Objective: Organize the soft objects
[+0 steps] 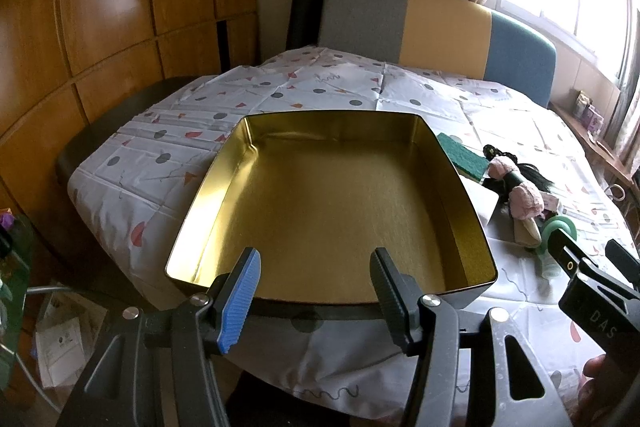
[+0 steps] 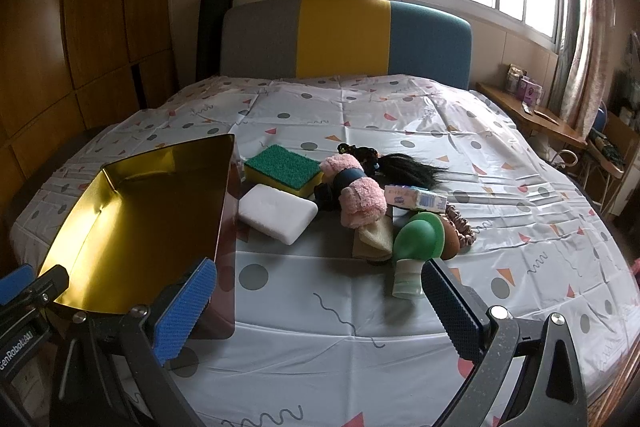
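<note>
Where tin point(image 1: 452, 187) blocks sponge point(image 1: 460, 155) | pile point(image 1: 520, 195) partly hidden

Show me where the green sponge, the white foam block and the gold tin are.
green sponge point(image 2: 280, 163), right wrist view, on its green top.
white foam block point(image 2: 277, 211), right wrist view, on its top face.
gold tin point(image 1: 332, 203), left wrist view, on its bare floor.

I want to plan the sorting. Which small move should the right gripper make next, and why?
Probably reach the open right gripper forward to the white rectangular foam block. It lies nearest the empty gold metal tin, uncovered, while both grippers hold nothing.
</note>
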Available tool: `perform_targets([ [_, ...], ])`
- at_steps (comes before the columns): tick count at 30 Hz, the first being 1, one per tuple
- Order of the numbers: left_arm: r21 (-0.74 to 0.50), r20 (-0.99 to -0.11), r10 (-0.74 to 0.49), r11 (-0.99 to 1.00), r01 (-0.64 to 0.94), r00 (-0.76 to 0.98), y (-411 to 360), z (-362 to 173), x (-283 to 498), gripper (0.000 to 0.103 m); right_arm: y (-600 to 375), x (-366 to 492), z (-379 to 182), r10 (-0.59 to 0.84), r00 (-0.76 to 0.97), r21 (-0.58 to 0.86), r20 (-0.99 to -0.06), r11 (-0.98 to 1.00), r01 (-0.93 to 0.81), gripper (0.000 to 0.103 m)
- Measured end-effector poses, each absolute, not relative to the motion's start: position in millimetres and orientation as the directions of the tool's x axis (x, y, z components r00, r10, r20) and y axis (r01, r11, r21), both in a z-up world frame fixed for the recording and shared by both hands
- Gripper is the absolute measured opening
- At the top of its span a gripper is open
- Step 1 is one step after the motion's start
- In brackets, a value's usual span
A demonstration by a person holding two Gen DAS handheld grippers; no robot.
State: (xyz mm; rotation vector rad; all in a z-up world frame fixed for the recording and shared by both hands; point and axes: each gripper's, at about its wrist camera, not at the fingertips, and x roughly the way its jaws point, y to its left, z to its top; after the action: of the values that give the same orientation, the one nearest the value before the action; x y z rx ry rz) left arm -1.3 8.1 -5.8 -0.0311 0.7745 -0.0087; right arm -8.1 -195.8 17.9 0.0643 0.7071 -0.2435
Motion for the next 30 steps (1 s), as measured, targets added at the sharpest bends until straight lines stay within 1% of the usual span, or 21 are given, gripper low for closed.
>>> perform_targets([
  [23, -0.032, -0.711, -0.03, 0.999, 0.011, 0.703, 2.4, -7.3, 0.2, 0.058, -205.6, -7.0, 16.7, -0.199, 0.735, -0.011, -0.648, 0.967, 0.253, 0.103],
  [27, -0.045, -0.711, -0.064, 0.998, 0.045, 0.7, -0.2, -5.8, 1.7, 0.058, -217.2, -5.6, 18.0, -0.205, 0.735, -0.002, -0.646, 0.964, 0.267, 0.103],
  [30, -0.097, -0.704, -0.139, 0.99, 0.1, 0.696, -1.7, -4.4, 1.3, 0.058, -229.0, -4.7, 21.1, -0.218, 0.736, 0.001, -0.641, 0.959, 0.285, 0.103],
])
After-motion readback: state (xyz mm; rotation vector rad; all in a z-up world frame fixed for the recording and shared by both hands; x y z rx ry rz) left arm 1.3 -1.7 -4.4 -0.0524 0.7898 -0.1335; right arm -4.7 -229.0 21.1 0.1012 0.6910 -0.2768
